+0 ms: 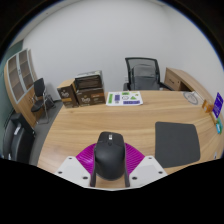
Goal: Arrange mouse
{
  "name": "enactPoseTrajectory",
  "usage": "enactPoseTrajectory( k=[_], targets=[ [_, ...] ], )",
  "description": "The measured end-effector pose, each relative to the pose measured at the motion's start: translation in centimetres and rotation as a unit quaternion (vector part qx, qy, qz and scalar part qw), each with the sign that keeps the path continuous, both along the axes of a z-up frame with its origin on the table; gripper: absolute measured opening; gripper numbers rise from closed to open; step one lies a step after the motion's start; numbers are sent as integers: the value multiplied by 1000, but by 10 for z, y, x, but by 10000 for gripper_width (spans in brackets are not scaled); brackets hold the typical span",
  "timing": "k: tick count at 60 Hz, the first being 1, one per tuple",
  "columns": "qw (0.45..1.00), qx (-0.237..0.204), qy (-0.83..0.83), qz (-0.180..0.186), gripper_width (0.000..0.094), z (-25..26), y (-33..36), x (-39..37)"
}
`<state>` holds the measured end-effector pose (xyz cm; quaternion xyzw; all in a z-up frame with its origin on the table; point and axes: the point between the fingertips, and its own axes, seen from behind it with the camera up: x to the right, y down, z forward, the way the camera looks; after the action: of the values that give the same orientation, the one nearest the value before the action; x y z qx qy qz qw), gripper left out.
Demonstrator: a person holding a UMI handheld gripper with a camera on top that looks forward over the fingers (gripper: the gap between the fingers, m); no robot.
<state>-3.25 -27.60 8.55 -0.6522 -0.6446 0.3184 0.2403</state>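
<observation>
A black computer mouse [109,155] sits between my gripper's [110,172] two fingers, its scroll wheel end pointing away from me. The magenta pads [87,160] press against both of its sides, and the mouse appears held above the wooden desk [100,120]. A dark grey mouse mat [179,144] lies on the desk to the right of the fingers, a little ahead of them. The mouse's underside is hidden.
A white and green paper [124,98] lies at the desk's far edge. A black office chair [144,72] stands behind the desk. Wooden shelves with boxes [85,89] stand at the back left. A purple item [217,103] is at the far right.
</observation>
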Motion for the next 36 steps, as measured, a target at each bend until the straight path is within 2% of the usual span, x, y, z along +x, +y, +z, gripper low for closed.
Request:
enactPoseTrajectory(
  k=[10,17,27,36],
  targets=[
    [998,9,45,-36,383,61,83,-33],
    [996,27,57,-62,383,71,151,-50],
    [994,55,43,-88,381,42,233,-58],
    [994,42,17,-95,382,-3,272,-54]
  ],
)
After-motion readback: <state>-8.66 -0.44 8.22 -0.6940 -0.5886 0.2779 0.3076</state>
